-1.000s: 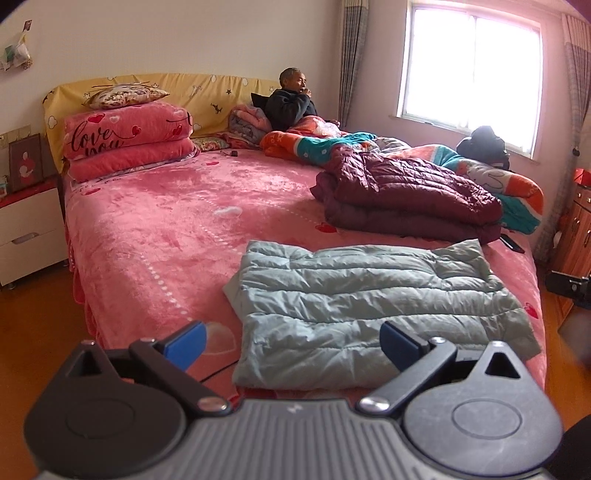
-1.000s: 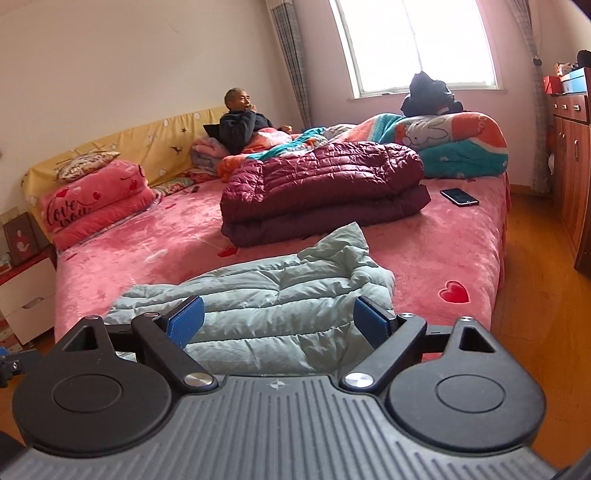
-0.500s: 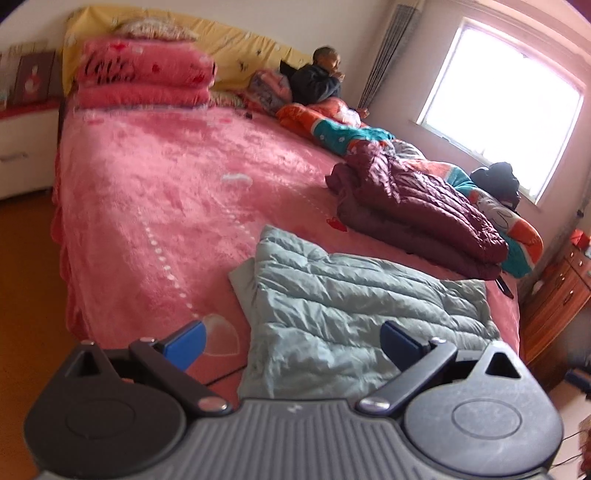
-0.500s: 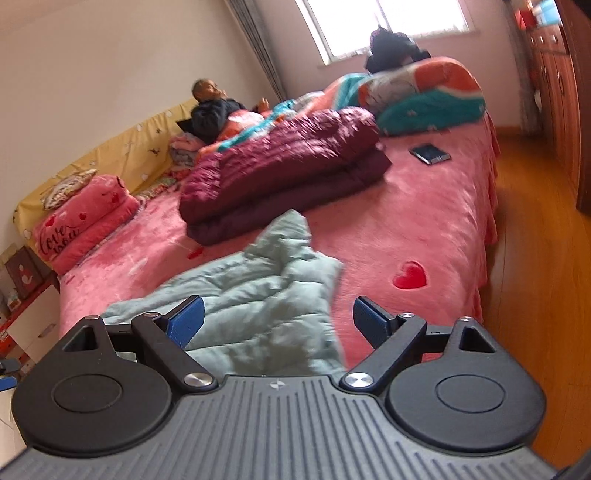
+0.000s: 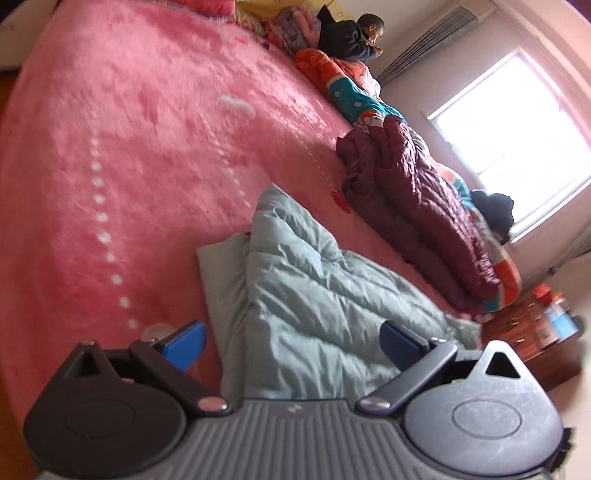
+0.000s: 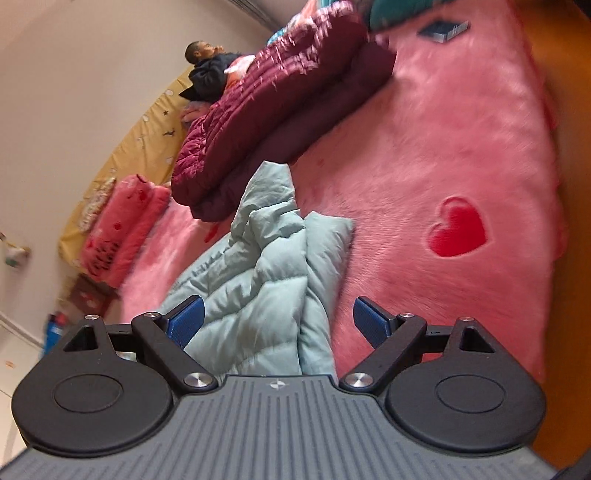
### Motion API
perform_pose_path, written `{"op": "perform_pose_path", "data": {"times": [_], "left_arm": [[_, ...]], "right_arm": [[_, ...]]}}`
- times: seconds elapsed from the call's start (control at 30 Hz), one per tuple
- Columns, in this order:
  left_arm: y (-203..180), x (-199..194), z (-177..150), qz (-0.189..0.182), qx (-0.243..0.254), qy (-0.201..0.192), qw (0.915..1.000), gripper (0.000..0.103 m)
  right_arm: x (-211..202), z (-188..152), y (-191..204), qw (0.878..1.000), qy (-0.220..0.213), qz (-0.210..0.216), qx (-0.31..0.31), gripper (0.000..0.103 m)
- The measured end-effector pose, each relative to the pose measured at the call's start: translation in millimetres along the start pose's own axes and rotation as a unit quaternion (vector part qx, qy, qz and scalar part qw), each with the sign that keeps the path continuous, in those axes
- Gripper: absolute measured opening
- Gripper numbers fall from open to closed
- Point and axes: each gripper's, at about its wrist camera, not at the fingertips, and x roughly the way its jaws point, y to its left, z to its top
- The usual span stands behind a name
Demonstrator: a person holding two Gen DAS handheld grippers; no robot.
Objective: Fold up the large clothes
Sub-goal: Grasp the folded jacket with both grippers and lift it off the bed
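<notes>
A pale green padded jacket (image 5: 314,306) lies folded on the pink bed (image 5: 129,147), near its front edge. It also shows in the right wrist view (image 6: 266,280), on the bed (image 6: 443,129). My left gripper (image 5: 291,343) is open and empty, close over the jacket's left end. My right gripper (image 6: 279,323) is open and empty, close over the jacket's right end. Both views are tilted.
A folded maroon padded coat (image 5: 417,206) lies behind the jacket, also in the right wrist view (image 6: 273,103). A person (image 5: 347,33) sits at the headboard among colourful quilts. A phone (image 6: 443,27) lies on the bed's far right. A wooden cabinet (image 5: 528,332) stands beside the bed.
Both grippers have moved forward and down towards the ends of the green jacket and have rolled, so both views tilt. Both stay open. The jacket has not moved.
</notes>
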Motion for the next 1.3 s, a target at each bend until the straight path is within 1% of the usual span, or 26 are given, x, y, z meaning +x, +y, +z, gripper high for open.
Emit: {"op": "perform_pose_path", "data": {"times": [0.03,0.17,0.27,0.33,0.47,0.6,0.67,0.73,0.77,0.8,0.83,0.87,0.9,0.93,0.97,1.0,1.03,1.1,1.13,1.2,1.3], "left_arm": [[4,4,2,-0.008,-0.007,0.004,0.9999,0.099],[14,25,9,-0.031,-0.027,0.030,0.9987,0.099],[19,40,12,-0.033,-0.034,0.049,0.9977,0.099],[23,51,15,-0.041,-0.038,0.061,0.9966,0.099],[21,69,24,-0.061,-0.030,0.088,0.9938,0.100],[16,88,32,-0.088,-0.012,0.128,0.9877,0.101],[11,98,33,-0.109,0.000,0.150,0.9827,0.100],[4,105,31,-0.113,0.012,0.168,0.9793,0.095],[1,109,30,-0.113,0.015,0.178,0.9775,0.087],[-2,112,31,-0.111,0.014,0.189,0.9756,0.077],[-4,115,31,-0.110,0.009,0.198,0.9740,0.072],[-6,117,32,-0.109,0.000,0.206,0.9724,0.061],[-8,117,32,-0.109,-0.005,0.211,0.9715,0.053],[-10,118,32,-0.107,-0.006,0.214,0.9710,0.050],[-13,117,32,-0.105,-0.008,0.217,0.9706,0.043],[-17,117,33,-0.103,-0.010,0.219,0.9702,0.037],[-22,116,34,-0.102,-0.011,0.221,0.9698,0.034],[-32,117,36,-0.104,-0.012,0.222,0.9695,0.026],[-38,115,38,-0.106,-0.014,0.222,0.9691,0.026],[-50,110,43,-0.113,-0.024,0.222,0.9682,0.024],[-76,106,54,-0.124,-0.027,0.222,0.9668,0.024]], "right_arm": [[8,4,-4,1.000,0.006,0.006,0.009,0.103],[40,13,-14,0.999,0.031,0.006,0.021,0.103],[57,15,-12,0.998,0.045,0.039,0.015,0.103],[67,17,-7,0.996,0.057,0.063,0.008,0.103],[92,22,1,0.990,0.095,0.100,-0.003,0.103],[114,30,-5,0.980,0.127,0.151,0.039,0.103],[123,33,-6,0.978,0.126,0.154,0.058,0.103],[126,36,-1,0.980,0.123,0.142,0.065,0.103],[125,34,5,0.982,0.125,0.127,0.057,0.103],[124,34,12,0.985,0.129,0.103,0.043,0.094],[123,33,18,0.987,0.135,0.077,0.032,0.083],[122,32,25,0.988,0.139,0.054,0.027,0.078],[121,32,31,0.989,0.141,0.037,0.027,0.069],[119,32,38,0.989,0.142,0.019,0.023,0.062],[117,32,45,0.990,0.144,0.002,0.016,0.060],[115,32,53,0.989,0.144,-0.016,0.002,0.056],[116,35,66,0.989,0.142,-0.033,-0.013,0.049],[110,34,88,0.988,0.134,-0.064,-0.044,0.040],[105,33,101,0.987,0.126,-0.078,-0.065,0.037],[97,35,123,0.984,0.112,-0.097,-0.100,0.034],[83,45,147,0.983,0.093,-0.110,-0.115,0.029]]}}
